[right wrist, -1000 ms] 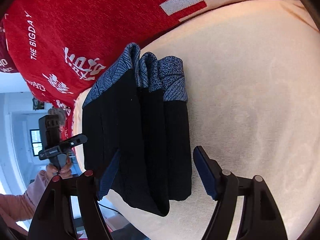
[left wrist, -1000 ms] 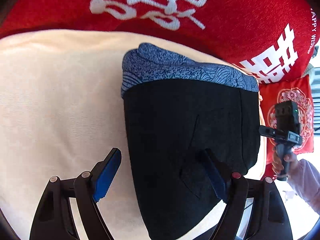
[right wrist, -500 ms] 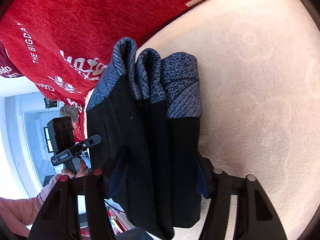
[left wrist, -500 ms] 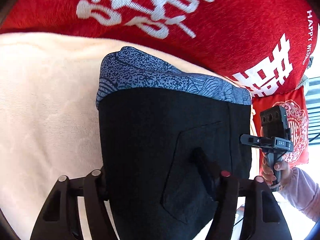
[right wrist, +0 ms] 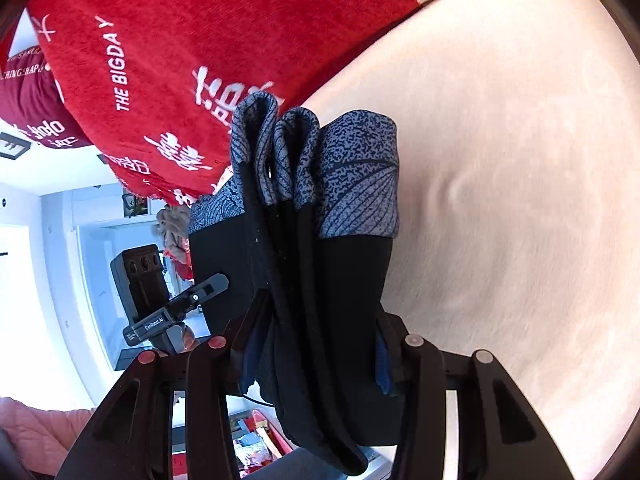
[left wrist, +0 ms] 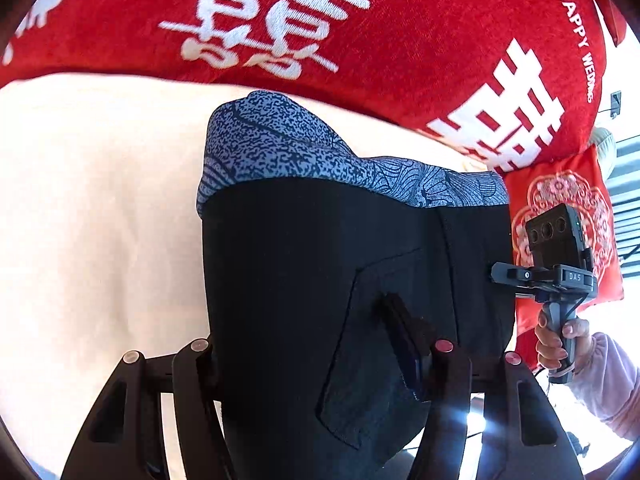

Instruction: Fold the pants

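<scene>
The folded black pants (left wrist: 304,280) with a blue patterned waistband (left wrist: 280,152) lie in a thick stack on the cream bed cover (left wrist: 88,208). My left gripper (left wrist: 312,344) is shut on the pants, one finger on top by the back pocket, the other hidden under the fabric. In the right wrist view my right gripper (right wrist: 316,344) is shut on the same stack of pants (right wrist: 320,272), its layers edge-on between the fingers. The right gripper's body (left wrist: 556,256) shows at the pants' right side in the left wrist view.
A red blanket with white characters (left wrist: 360,32) lies behind the pants. A red patterned cushion (left wrist: 568,216) stands at the right. The bed's edge and the room floor (right wrist: 248,444) lie below the pants in the right wrist view.
Both grippers moved in over the folded pants and closed on them from open. The stack now sits lifted slightly off the cover between the fingers.
</scene>
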### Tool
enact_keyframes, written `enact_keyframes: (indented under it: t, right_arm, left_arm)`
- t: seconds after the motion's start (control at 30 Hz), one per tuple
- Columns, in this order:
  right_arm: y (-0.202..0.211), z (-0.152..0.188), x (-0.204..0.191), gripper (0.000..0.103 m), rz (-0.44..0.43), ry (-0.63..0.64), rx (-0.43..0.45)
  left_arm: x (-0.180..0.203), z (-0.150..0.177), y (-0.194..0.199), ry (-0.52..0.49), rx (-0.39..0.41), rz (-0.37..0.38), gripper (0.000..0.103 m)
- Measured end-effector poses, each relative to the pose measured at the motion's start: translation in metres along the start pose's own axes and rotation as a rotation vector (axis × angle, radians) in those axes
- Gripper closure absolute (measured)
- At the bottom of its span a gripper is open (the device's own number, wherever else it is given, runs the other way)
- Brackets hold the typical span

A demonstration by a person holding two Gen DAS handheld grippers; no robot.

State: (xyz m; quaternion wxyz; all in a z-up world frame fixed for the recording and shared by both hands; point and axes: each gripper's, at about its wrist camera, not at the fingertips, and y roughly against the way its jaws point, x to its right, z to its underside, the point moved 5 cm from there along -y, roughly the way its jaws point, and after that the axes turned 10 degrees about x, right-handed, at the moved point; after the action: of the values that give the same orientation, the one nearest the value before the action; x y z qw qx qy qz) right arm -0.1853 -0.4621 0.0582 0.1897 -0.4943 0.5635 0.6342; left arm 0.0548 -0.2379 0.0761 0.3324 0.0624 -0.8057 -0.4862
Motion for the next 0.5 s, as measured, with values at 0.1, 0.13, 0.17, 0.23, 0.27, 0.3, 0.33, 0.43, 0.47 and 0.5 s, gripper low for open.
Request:
enact_keyframes:
  t: [0.1, 0.13, 0.17, 0.23, 0.27, 0.3, 0.33, 0.43, 0.47, 0.5]
  right_arm:
    - [0.002, 0.027, -0.001, 0.054, -0.005, -0.020, 0.018]
    - [0.000, 0.037, 0.000, 0.054, -0.004, -0.029, 0.020]
    - [-0.001, 0.043, 0.003, 0.054, 0.001, -0.032, 0.020]
    - [-0.007, 0.058, 0.008, 0.054, 0.016, -0.051, 0.021]
    - [-0.012, 0.065, 0.011, 0.054, 0.031, -0.062, 0.020]
    - [-0.019, 0.069, 0.010, 0.054, 0.045, -0.065, 0.018]
    - [-0.024, 0.073, 0.014, 0.054, 0.067, -0.066, 0.017]
    - [-0.031, 0.077, 0.021, 0.048, 0.123, -0.055, 0.040]
    - [-0.031, 0.075, 0.023, 0.046, 0.141, -0.058, 0.048]
    - [-0.032, 0.076, 0.025, 0.042, 0.167, -0.064, 0.054]
  left_arm:
    - [-0.011, 0.017, 0.010, 0.007, -0.018, 0.000, 0.040]
    - [-0.017, 0.024, 0.012, 0.003, -0.026, 0.000, 0.040]
    - [-0.021, 0.029, 0.012, -0.003, -0.034, 0.000, 0.040]
    - [-0.034, 0.041, 0.008, 0.000, -0.060, -0.008, 0.040]
    - [-0.038, 0.046, 0.004, -0.002, -0.072, -0.019, 0.039]
    - [-0.044, 0.052, -0.002, -0.009, -0.087, -0.039, 0.039]
    - [-0.049, 0.057, -0.005, -0.006, -0.090, -0.050, 0.038]
    - [-0.056, 0.062, -0.006, -0.026, -0.059, -0.094, 0.021]
    - [-0.056, 0.062, -0.005, -0.045, -0.046, -0.129, 0.020]
    - [-0.056, 0.063, -0.005, -0.051, -0.047, -0.139, 0.020]
